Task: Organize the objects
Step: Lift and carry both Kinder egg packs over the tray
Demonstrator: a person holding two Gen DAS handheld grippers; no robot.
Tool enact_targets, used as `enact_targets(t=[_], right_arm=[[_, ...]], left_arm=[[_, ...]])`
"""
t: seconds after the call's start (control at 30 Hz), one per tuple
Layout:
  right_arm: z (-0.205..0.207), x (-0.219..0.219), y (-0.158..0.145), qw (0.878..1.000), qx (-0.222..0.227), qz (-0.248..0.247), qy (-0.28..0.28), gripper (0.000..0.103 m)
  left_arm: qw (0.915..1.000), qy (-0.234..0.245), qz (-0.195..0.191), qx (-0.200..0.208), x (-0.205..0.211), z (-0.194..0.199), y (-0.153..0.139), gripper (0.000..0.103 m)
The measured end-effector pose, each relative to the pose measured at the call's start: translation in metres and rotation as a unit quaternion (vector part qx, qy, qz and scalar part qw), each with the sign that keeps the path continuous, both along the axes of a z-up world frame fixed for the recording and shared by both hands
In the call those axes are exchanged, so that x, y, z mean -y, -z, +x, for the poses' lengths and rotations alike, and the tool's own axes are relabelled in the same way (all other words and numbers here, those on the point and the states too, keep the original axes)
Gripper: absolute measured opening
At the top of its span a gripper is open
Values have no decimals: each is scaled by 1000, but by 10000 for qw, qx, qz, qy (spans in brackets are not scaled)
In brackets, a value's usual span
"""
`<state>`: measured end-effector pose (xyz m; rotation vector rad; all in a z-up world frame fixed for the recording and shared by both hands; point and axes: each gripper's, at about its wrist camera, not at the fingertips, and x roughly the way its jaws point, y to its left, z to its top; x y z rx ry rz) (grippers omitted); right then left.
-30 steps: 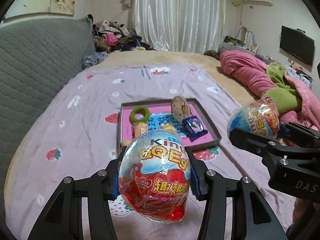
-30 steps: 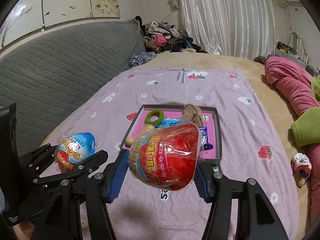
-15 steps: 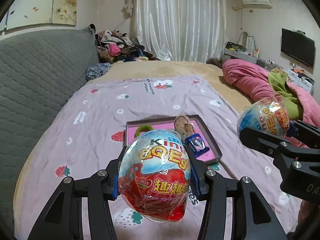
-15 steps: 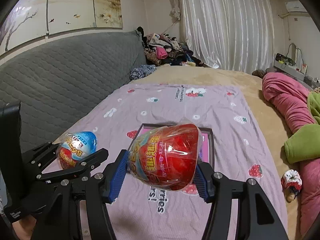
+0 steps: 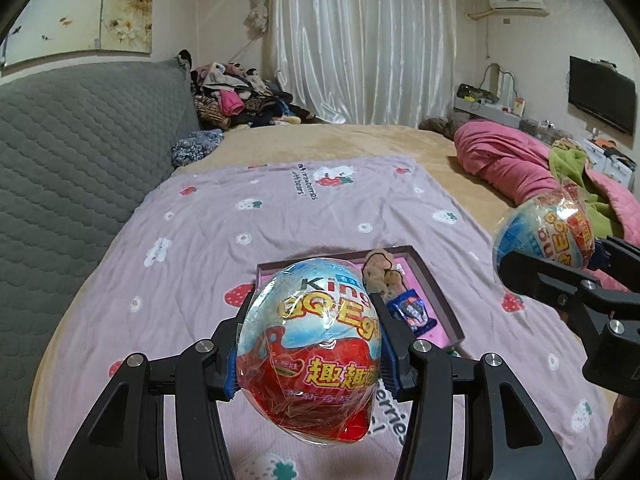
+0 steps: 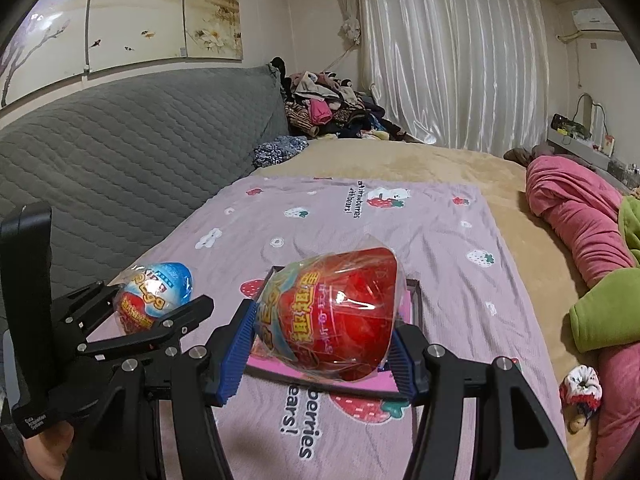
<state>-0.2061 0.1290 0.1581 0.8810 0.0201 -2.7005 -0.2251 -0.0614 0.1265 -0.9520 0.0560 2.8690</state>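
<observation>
Two handheld grippers hover side by side above a bed, both angled downward toward a lilac strawberry-print blanket [image 5: 280,220]. The left gripper [image 5: 310,346] clamps an upright, wrapped toy egg [image 5: 308,344]. The right gripper [image 6: 324,332] clamps a second egg [image 6: 332,316], tipped sideways. Below them lies a pink-lined tray [image 5: 438,300] holding small items.

The left gripper [image 5: 310,344] clamps a wrapped red-and-blue toy egg [image 5: 310,354] upright above the strawberry-print sheet [image 5: 192,248]; behind lies a dark-rimmed pink tray [image 5: 438,288] holding a blue packet [image 5: 412,312]; at right, the right gripper [image 5: 548,258] grips another egg [image 5: 542,232].
</observation>
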Motion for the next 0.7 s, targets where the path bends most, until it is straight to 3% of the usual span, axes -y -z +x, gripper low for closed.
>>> enact_targets(t=[0.27,0.7], right_arm=[[-32,-6,23,9999,74,-18,73,60],[-78,-4,99,9987,489,142,84,60]], left_arm=[[10000,0,58,63,0,-40,24,54],[9988,-16,20,491,-9,-89,108,54]])
